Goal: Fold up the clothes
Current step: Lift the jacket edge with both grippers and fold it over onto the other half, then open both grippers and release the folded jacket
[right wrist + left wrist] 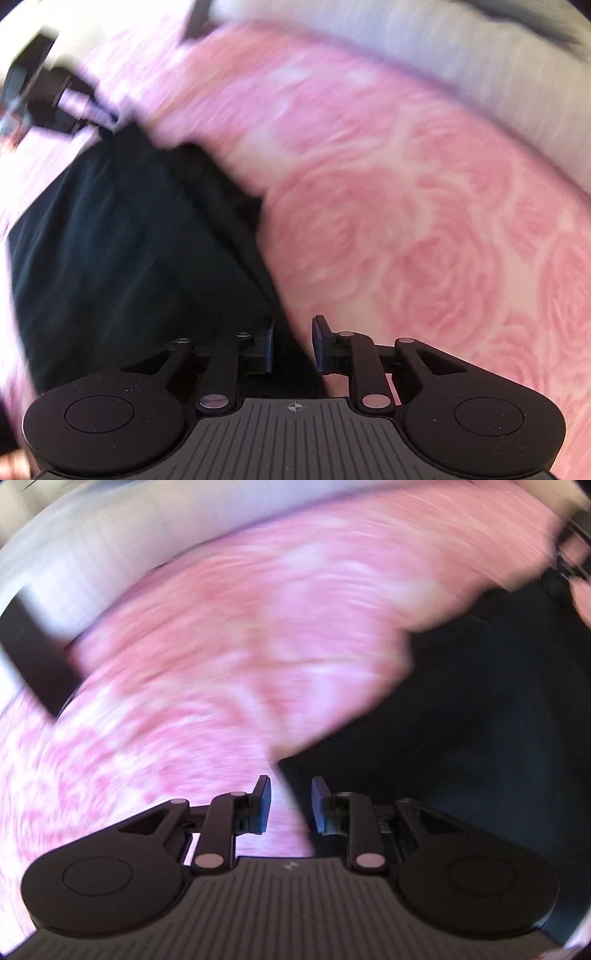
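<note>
A dark, near-black garment (461,738) lies on a pink rose-patterned sheet (221,646); both views are smeared by motion. In the left wrist view my left gripper (291,790) points down over the garment's left edge, its jaws slightly apart with a clear gap, and the pads press on nothing. In the right wrist view the garment (129,240) fills the left half and the sheet (424,221) the right. My right gripper (293,328) hangs over the garment's right edge, jaws slightly apart, and nothing is gripped.
A pale white surface (110,535) borders the sheet at the top, also seen in the right wrist view (480,48). A dark bar (40,657) crosses the left edge. A blurred dark device (37,92) shows at the upper left, another (572,554) at the upper right.
</note>
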Motion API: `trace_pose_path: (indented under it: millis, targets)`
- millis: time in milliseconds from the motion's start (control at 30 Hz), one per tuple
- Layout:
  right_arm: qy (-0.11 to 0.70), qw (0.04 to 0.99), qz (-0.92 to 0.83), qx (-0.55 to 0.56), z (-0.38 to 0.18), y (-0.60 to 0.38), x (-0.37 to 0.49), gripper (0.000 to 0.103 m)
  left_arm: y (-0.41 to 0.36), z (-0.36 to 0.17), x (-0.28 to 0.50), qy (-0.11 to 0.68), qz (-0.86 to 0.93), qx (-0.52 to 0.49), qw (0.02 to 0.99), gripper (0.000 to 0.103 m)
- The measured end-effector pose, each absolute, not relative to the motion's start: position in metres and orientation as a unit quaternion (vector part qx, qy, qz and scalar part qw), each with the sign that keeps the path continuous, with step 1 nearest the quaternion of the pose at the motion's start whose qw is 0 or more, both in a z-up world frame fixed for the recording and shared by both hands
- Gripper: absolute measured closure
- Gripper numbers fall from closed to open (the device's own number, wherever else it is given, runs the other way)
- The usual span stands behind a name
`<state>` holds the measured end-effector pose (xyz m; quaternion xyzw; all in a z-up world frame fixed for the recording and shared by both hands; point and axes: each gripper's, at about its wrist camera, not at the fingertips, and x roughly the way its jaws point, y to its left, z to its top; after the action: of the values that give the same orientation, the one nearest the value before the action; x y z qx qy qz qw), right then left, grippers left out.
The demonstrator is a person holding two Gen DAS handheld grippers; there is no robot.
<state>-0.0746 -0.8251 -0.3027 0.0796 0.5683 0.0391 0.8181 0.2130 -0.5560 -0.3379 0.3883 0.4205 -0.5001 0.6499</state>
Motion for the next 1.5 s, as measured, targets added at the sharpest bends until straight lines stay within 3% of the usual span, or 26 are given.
trace_pose_path:
  millis: [200, 300, 433, 533, 567, 633, 667, 800, 867, 900, 967, 1033, 1067, 1133, 1233, 1433, 1500]
  targets:
    - [0.474, 0.857, -0.096, 0.176, -0.276, -0.854, -0.098, 0.083, -0.535, -0.322, 0.23, 0.419, -0.49, 0.333, 0.688, 0.085]
    - [0.464, 0.866, -0.044, 0.179, -0.267, -0.823, -0.1, 0.083, -0.535, -0.32, 0.202, 0.411, -0.536, 0.328, 0.661, 0.084]
    - [0.495, 0.854, 0.005, 0.163, -0.284, -0.779, -0.096, 0.083, -0.543, -0.346, 0.178, 0.421, -0.551, 0.353, 0.628, 0.065]
    - [0.524, 0.839, -0.012, 0.145, -0.306, -0.772, -0.106, 0.082, -0.54, -0.361, 0.189, 0.436, -0.515, 0.348, 0.651, 0.059]
    - [0.533, 0.835, -0.021, 0.139, -0.312, -0.772, -0.11, 0.078, -0.537, -0.362, 0.196, 0.443, -0.503, 0.337, 0.661, 0.057]
    - [0.514, 0.842, -0.049, 0.157, -0.311, -0.783, -0.128, 0.034, -0.536, -0.364, 0.209, 0.46, -0.495, 0.312, 0.668, 0.056]
    - [0.504, 0.844, -0.069, 0.171, -0.31, -0.79, -0.136, 0.026, -0.536, -0.365, 0.214, 0.467, -0.495, 0.301, 0.668, 0.056]
    - [0.473, 0.837, -0.132, 0.242, -0.31, -0.822, -0.158, 0.023, -0.545, -0.37, 0.224, 0.497, -0.509, 0.266, 0.651, 0.058]
    - [0.458, 0.83, -0.152, 0.279, -0.318, -0.838, -0.159, 0.023, -0.549, -0.375, 0.224, 0.506, -0.51, 0.269, 0.642, 0.064]
    - [0.45, 0.827, -0.157, 0.298, -0.323, -0.846, -0.159, 0.023, -0.55, -0.375, 0.222, 0.506, -0.513, 0.265, 0.641, 0.069]
    - [0.43, 0.817, -0.146, 0.356, -0.333, -0.859, -0.158, 0.027, -0.551, -0.373, 0.218, 0.505, -0.521, 0.259, 0.638, 0.095]
    - [0.428, 0.816, -0.147, 0.359, -0.331, -0.861, -0.156, 0.085, -0.55, -0.365, 0.212, 0.484, -0.527, 0.264, 0.647, 0.101]
    - [0.427, 0.817, -0.148, 0.359, -0.329, -0.861, -0.155, 0.09, -0.547, -0.357, 0.21, 0.469, -0.531, 0.262, 0.656, 0.101]
    - [0.416, 0.828, -0.163, 0.339, -0.314, -0.86, -0.158, 0.097, -0.54, -0.339, 0.21, 0.443, -0.533, 0.245, 0.678, 0.101]
    - [0.385, 0.844, -0.188, 0.322, -0.29, -0.867, -0.17, 0.097, -0.538, -0.332, 0.213, 0.432, -0.53, 0.227, 0.693, 0.1]
    - [0.428, 0.84, -0.179, 0.282, -0.319, -0.865, -0.151, 0.097, -0.551, -0.377, 0.206, 0.45, -0.497, 0.266, 0.692, 0.096]
    - [0.421, 0.84, -0.203, 0.277, -0.311, -0.864, -0.158, 0.096, -0.548, -0.37, 0.204, 0.444, -0.487, 0.273, 0.701, 0.088]
